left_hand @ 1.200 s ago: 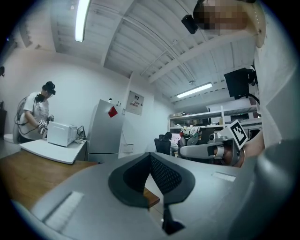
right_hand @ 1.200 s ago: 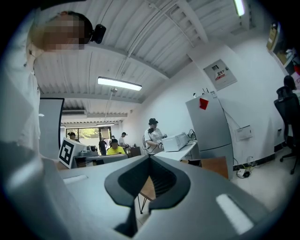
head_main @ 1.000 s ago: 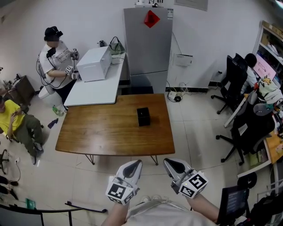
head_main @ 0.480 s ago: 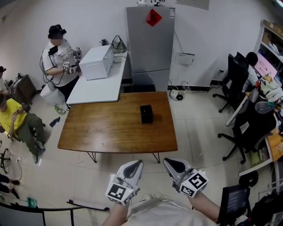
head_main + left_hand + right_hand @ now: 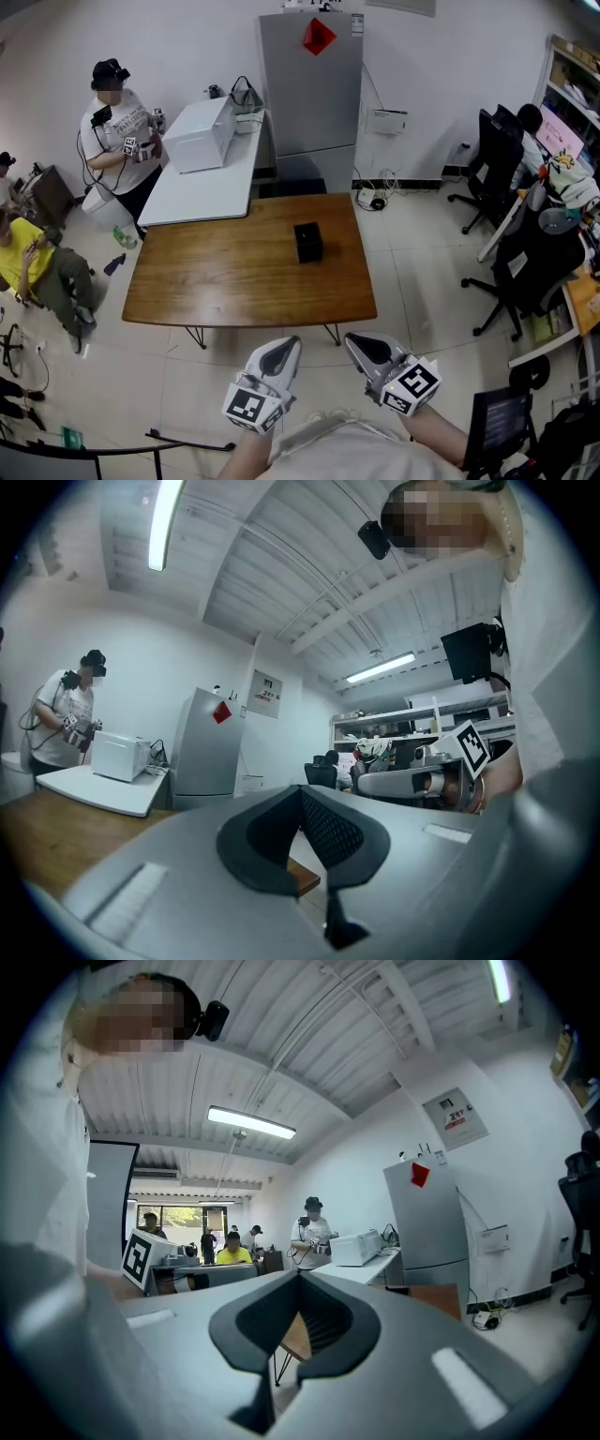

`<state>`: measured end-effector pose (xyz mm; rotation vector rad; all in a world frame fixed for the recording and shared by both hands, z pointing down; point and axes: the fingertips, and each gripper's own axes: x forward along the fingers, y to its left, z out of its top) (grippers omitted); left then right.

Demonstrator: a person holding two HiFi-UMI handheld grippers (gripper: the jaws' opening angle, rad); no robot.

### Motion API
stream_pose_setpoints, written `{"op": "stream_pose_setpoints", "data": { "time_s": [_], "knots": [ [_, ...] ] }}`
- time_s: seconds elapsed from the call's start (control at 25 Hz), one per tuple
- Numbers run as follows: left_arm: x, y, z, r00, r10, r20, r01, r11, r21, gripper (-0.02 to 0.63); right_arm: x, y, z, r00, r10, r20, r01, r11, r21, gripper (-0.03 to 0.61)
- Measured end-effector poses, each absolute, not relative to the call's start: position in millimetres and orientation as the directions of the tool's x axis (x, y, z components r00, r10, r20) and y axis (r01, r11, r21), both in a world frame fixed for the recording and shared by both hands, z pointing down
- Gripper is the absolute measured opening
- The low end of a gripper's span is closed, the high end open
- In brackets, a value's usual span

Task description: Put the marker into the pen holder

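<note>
Over the last second little had changed. The view had only drifted slightly, and both grippers stayed low, short of the near edge of the table. The left gripper had its jaws closed on nothing. The right gripper was likewise closed and empty. The pen holder, a small black box, stood alone on the table toward its far side, well apart from both grippers. No marker was visible in any view. Judgement: the task had not begun, and the marker had first to be located.
</note>
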<state>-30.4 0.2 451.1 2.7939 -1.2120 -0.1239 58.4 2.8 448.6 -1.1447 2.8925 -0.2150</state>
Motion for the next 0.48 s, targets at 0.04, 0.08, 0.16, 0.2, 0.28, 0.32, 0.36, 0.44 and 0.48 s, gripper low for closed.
{"op": "stream_pose_setpoints", "data": {
  "time_s": [0.04,0.08,0.16,0.2,0.28,0.32,0.36,0.44,0.48],
  "knots": [
    [-30.6,-0.7,451.2,0.683,-0.730,-0.037,-0.722,-0.681,0.117,0.015,58.0,2.0,448.3,-0.729,-0.684,0.029,-0.681,0.720,-0.134,0.002],
    [-30.7,-1.7,449.8,0.683,-0.729,-0.035,-0.722,-0.682,0.117,0.015,57.7,1.3,448.3,-0.727,-0.686,0.029,-0.683,0.719,-0.132,0.002],
    [-30.2,-4.1,447.0,0.683,-0.729,-0.033,-0.722,-0.682,0.117,0.015,57.6,-0.3,448.4,-0.727,-0.686,0.028,-0.683,0.719,-0.133,0.002],
    [-29.6,-5.4,447.1,0.684,-0.729,-0.034,-0.721,-0.683,0.117,0.015,58.0,-1.2,447.9,-0.728,-0.685,0.028,-0.682,0.719,-0.132,0.002],
    [-28.0,-7.8,447.5,0.685,-0.727,-0.034,-0.720,-0.684,0.116,0.015,59.3,-3.2,445.9,-0.728,-0.686,0.028,-0.683,0.719,-0.129,0.002],
    [-27.1,-8.7,446.9,0.686,-0.727,-0.034,-0.719,-0.685,0.117,0.015,60.0,-4.0,445.7,-0.728,-0.685,0.027,-0.682,0.719,-0.132,0.002],
    [-26.1,-9.4,445.9,0.687,-0.726,-0.033,-0.719,-0.685,0.117,0.015,60.6,-4.7,446.1,-0.728,-0.685,0.026,-0.681,0.719,-0.138,0.002],
    [-24.4,-10.3,445.2,0.689,-0.724,-0.033,-0.717,-0.687,0.116,0.015,61.8,-6.0,447.3,-0.728,-0.685,0.023,-0.680,0.718,-0.150,0.002],
    [-23.7,-10.7,445.1,0.690,-0.723,-0.034,-0.716,-0.689,0.115,0.015,62.3,-6.7,447.8,-0.728,-0.685,0.021,-0.680,0.717,-0.155,0.002]
  ]
}}
